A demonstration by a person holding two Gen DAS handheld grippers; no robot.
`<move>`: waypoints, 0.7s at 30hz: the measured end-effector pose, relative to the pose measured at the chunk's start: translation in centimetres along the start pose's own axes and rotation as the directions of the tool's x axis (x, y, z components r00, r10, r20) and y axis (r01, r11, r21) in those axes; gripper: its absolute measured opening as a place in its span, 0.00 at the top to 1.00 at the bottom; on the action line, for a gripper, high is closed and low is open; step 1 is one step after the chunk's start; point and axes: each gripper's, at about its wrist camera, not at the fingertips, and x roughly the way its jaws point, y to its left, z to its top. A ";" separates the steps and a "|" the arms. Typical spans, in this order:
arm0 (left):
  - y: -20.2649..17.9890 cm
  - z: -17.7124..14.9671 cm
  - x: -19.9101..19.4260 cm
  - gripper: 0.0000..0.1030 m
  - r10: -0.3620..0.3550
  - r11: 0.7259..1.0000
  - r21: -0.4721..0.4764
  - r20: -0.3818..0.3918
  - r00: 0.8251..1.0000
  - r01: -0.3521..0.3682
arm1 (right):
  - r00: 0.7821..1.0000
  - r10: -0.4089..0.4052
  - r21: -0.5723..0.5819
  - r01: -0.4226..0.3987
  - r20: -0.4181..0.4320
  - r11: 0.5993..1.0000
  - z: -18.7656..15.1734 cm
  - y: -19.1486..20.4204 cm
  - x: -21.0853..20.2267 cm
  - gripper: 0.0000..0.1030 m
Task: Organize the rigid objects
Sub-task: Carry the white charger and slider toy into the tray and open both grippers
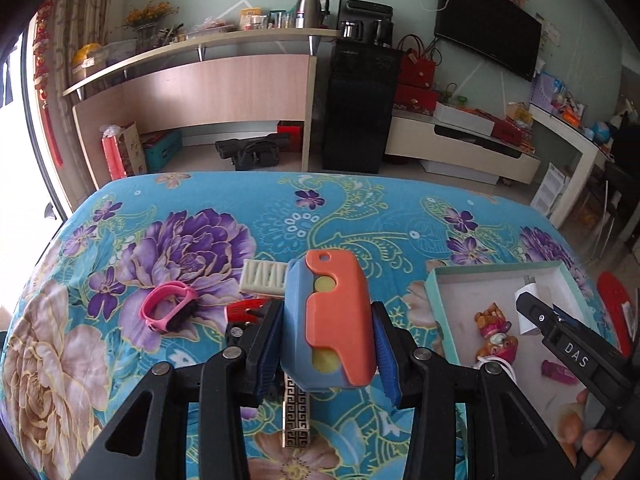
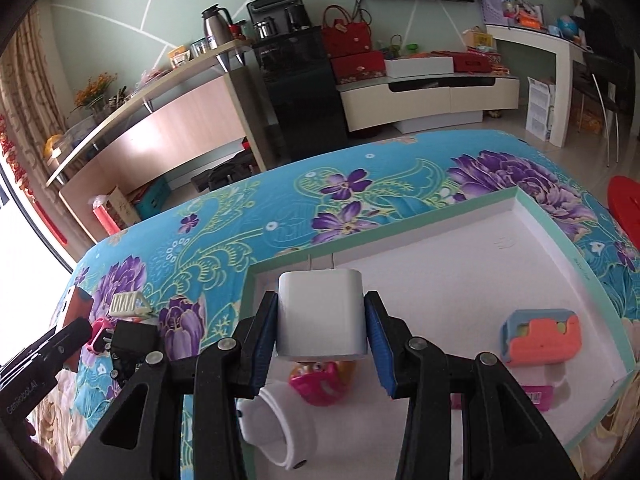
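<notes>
1. Plastic toy [image 1: 330,320], a blocky blue body with an orange sliding shell and two yellow discs showing, sits clamped between the blue ribbed pads of the left gripper [image 1: 328,340], lifted above the cloth [image 1: 360,216].
2. Charger [image 2: 322,316], a smooth white rounded cube with two metal prongs at 12 o'clock, is pinched by the right gripper [image 2: 322,336] over the box [image 2: 568,240].
3. Box: shallow card tray, mint-green outside, white inside, lying at 3 o'clock of the left gripper in the left wrist view.
4. Inside it (right wrist view): a second blue-and-orange toy [image 2: 540,336] at 3 o'clock, a glossy pink and orange figurine [image 2: 320,384] below the charger, a white cylindrical piece [image 2: 276,428] at 6 o'clock, and a pink flat item [image 2: 536,394] with unreadable print.
5. Cloth: soft printed fabric, turquoise with purple and beige flowers.
6. Loose on it in the left wrist view: one pink rubbery watch band [image 1: 168,306] at 9 o'clock, one cream ribbed block [image 1: 264,276] at 11 o'clock, one red slotted piece [image 1: 244,310], one strip [image 1: 298,416] with a grey key pattern at 6 o'clock.
7. Writing: "DAS" on the right gripper's black arm; "GenRobot.AI" on the left gripper's arm in the right wrist view.
8. Count: two grippers, two matching toys, one charger, one box.
</notes>
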 end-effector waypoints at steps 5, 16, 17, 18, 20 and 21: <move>-4.3 0.9 0.5 0.56 -0.048 0.995 0.089 -0.014 0.999 0.050 | 0.997 -0.079 0.060 0.078 0.013 0.995 0.1 -2.9 -0.2 0.57; -14.3 1.8 3.7 0.56 -0.147 0.956 0.245 -0.078 0.986 0.162 | 0.978 -0.209 0.191 0.202 0.014 0.960 0.0 -8.7 -1.1 0.57; -14.9 1.8 4.1 0.56 -0.149 0.953 0.254 -0.085 0.985 0.166 | 0.977 -0.211 0.196 0.205 0.014 0.959 0.0 -8.9 -1.2 0.57; -15.5 1.7 4.5 0.56 -0.151 0.950 0.263 -0.093 0.984 0.171 | 0.976 -0.215 0.199 0.208 0.015 0.958 0.0 -9.2 -1.3 0.57; -16.5 1.7 5.2 0.56 -0.153 0.945 0.276 -0.107 0.982 0.177 | 0.975 -0.222 0.206 0.214 0.018 0.955 0.1 -9.5 -1.5 0.57; -16.9 1.6 5.5 0.56 -0.155 0.942 0.282 -0.114 0.981 0.181 | 0.975 -0.222 0.209 0.213 0.017 0.954 0.1 -9.6 -1.5 0.57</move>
